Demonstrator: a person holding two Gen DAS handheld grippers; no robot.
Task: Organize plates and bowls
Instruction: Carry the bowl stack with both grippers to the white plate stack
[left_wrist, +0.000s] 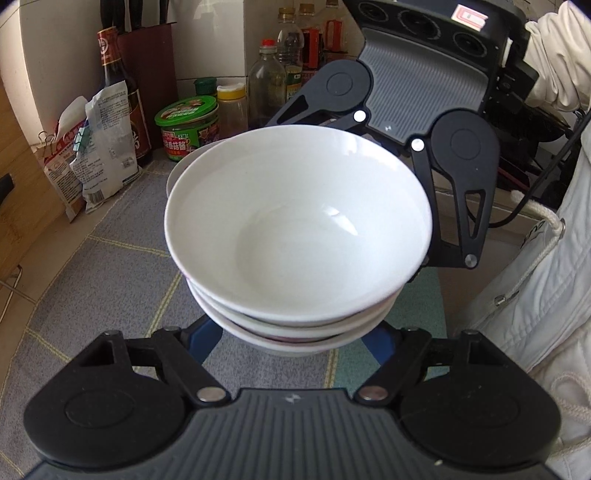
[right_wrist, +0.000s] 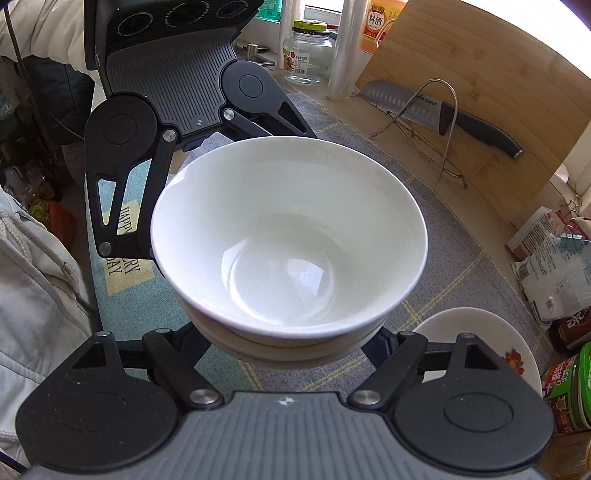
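A stack of three white bowls (left_wrist: 295, 221) hangs above the grey checked mat (left_wrist: 110, 280). My left gripper (left_wrist: 291, 343) reaches under the stack from the near side. Its blue fingers (left_wrist: 205, 341) flank the lowest bowl's base, their tips hidden. In the right wrist view the stack of bowls (right_wrist: 288, 236) sits the same way over my right gripper (right_wrist: 291, 349), which is shut on the base from the opposite side. The right gripper's housing (left_wrist: 417, 88) faces me across the stack. A white plate (right_wrist: 476, 339) with a fruit print lies on the mat beside it.
Sauce bottles (left_wrist: 118, 85), a green-lidded jar (left_wrist: 188, 127) and clipped bags (left_wrist: 99, 147) line the back of the counter. A cutting board (right_wrist: 498, 92), a knife (right_wrist: 443, 110) and a wire rack (right_wrist: 439, 125) stand at one side. A person's white jacket (left_wrist: 535, 277) is close by.
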